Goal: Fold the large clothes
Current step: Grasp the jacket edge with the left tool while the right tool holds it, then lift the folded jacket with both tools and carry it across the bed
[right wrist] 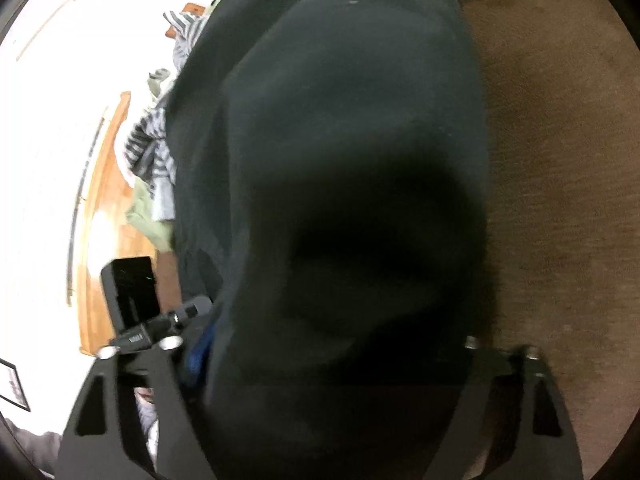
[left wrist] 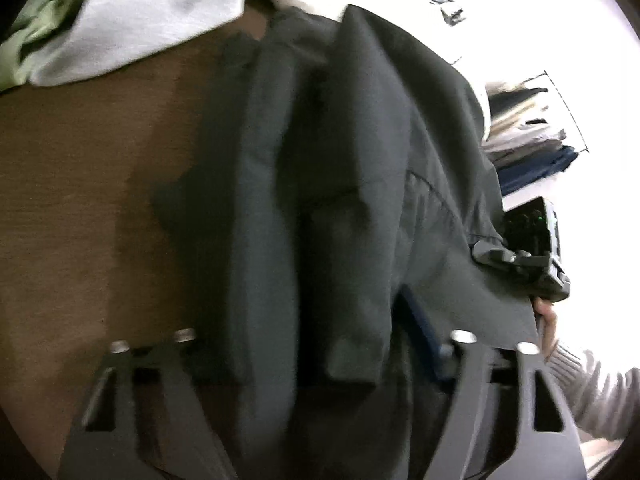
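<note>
A large dark grey garment (left wrist: pixel 340 168) hangs bunched in vertical folds above the brown table (left wrist: pixel 80 200). It fills the space between the fingers of my left gripper (left wrist: pixel 320 352), and the fingertips are hidden by cloth. In the right wrist view the same dark garment (right wrist: pixel 340 160) covers the middle of the frame and drapes over my right gripper (right wrist: pixel 328 360), hiding its fingertips. The right gripper (left wrist: pixel 524 264) shows at the garment's right edge in the left wrist view. The left gripper (right wrist: pixel 160 328) shows at the garment's left edge in the right wrist view.
A light grey garment (left wrist: pixel 152 16) and a green one (left wrist: pixel 36 28) lie at the table's far left. A striped grey garment (right wrist: pixel 156 148) and a green cloth (right wrist: pixel 144 216) lie on a wooden surface (right wrist: pixel 104 200). Stacked clothes (left wrist: pixel 528 140) sit at right. Brown table (right wrist: pixel 552 160) shows right.
</note>
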